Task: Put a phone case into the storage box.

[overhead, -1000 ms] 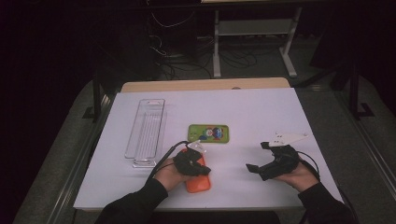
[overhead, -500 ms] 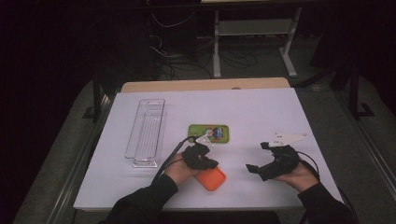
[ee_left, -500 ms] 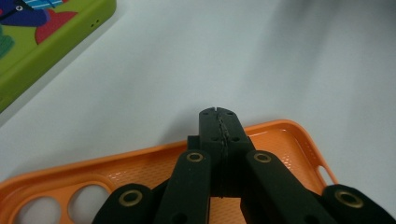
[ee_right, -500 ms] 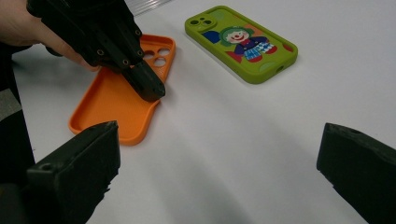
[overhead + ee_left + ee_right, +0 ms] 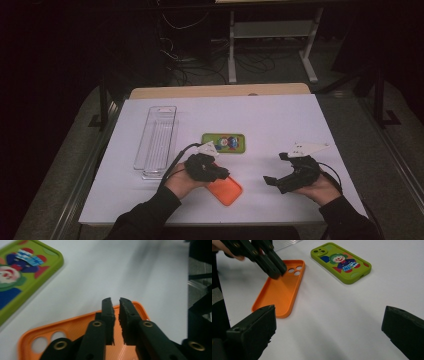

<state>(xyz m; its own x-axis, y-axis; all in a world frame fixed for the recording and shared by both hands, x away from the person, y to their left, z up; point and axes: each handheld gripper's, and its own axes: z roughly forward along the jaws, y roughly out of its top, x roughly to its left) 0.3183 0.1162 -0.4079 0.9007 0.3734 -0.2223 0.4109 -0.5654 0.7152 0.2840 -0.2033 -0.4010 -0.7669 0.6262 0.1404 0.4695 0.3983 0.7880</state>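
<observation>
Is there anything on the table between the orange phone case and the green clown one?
No. In the right gripper view, only bare white table separates the orange phone case from the green clown phone case.

An orange silicone phone case (image 5: 226,190) is lying on the white table (image 5: 280,115), near a green cartoon-printed phone case (image 5: 224,143) behind it; a clear plastic tray (image 5: 156,141) is sitting left of both.

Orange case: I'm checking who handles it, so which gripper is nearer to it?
Left. The left gripper hovers right over the orange case, jaws slightly apart with nothing between them. The right gripper sits open off to the case's right, bare table between them.
</observation>
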